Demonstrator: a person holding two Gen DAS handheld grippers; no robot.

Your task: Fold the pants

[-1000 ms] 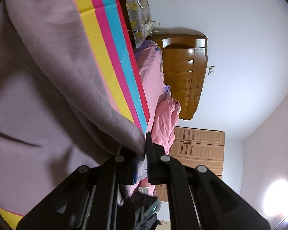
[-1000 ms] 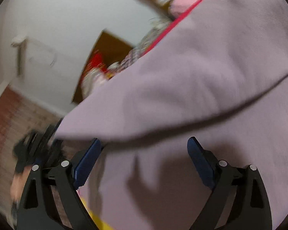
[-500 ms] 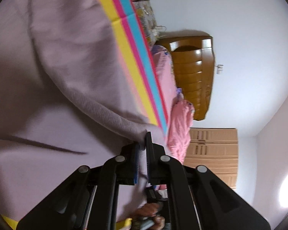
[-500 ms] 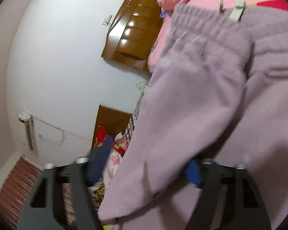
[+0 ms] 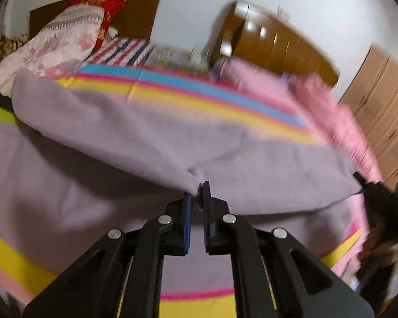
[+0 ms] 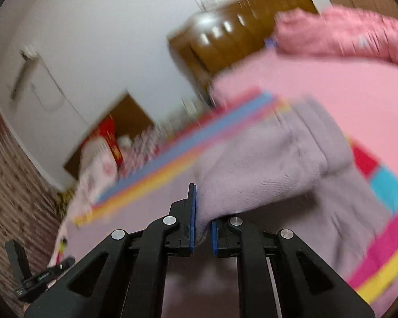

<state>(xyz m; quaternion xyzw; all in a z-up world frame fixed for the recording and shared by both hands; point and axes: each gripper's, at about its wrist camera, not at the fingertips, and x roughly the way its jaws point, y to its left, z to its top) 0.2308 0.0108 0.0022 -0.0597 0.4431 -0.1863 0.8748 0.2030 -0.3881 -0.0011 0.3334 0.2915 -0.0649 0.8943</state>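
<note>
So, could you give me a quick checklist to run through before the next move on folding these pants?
1. Left gripper shut on the pants: ok, fabric sits pinched between its fingers.
2. Right gripper shut on the pants: ok, a thick fold fills the gap.
3. Folded layer lying over the lower layer: ok in the left wrist view.
4. Edges of the two layers lined up: cannot tell, both views are motion-blurred.
5. Waistband flat: not ok, it looks bunched.
6. Striped sheet not caught in either grip: cannot tell.
</note>
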